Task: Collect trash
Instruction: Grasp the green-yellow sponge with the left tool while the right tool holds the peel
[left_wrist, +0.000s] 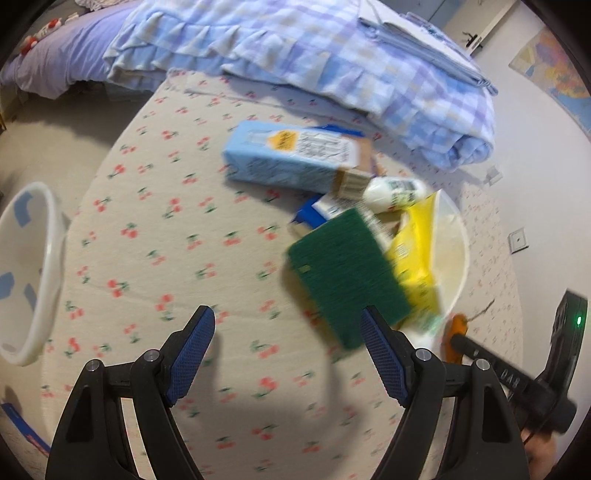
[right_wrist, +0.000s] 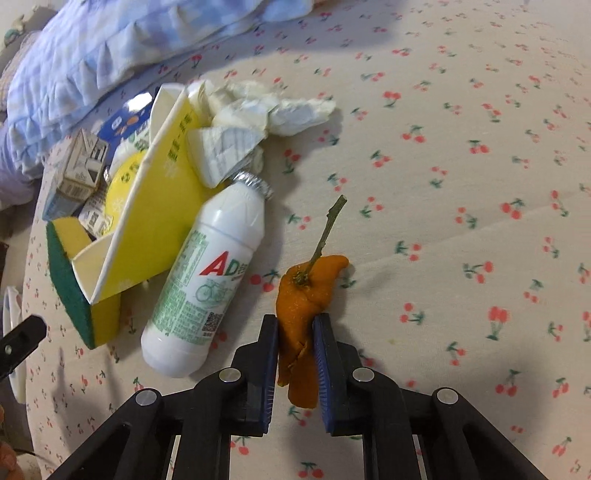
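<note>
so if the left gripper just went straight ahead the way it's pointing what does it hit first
Probably only the cherry-print sheet: the open left gripper points at bare fabric. The green sponge lies just right of that line, though depth is unclear.

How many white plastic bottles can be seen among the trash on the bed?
2. One white bottle lies beside the yellow carton; another bottle lies behind the green sponge. More may be hidden.

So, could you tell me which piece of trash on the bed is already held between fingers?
The orange peel with the green stem: the right gripper pinches it, while the white plastic bottle and crumpled tissue lie untouched.
</note>
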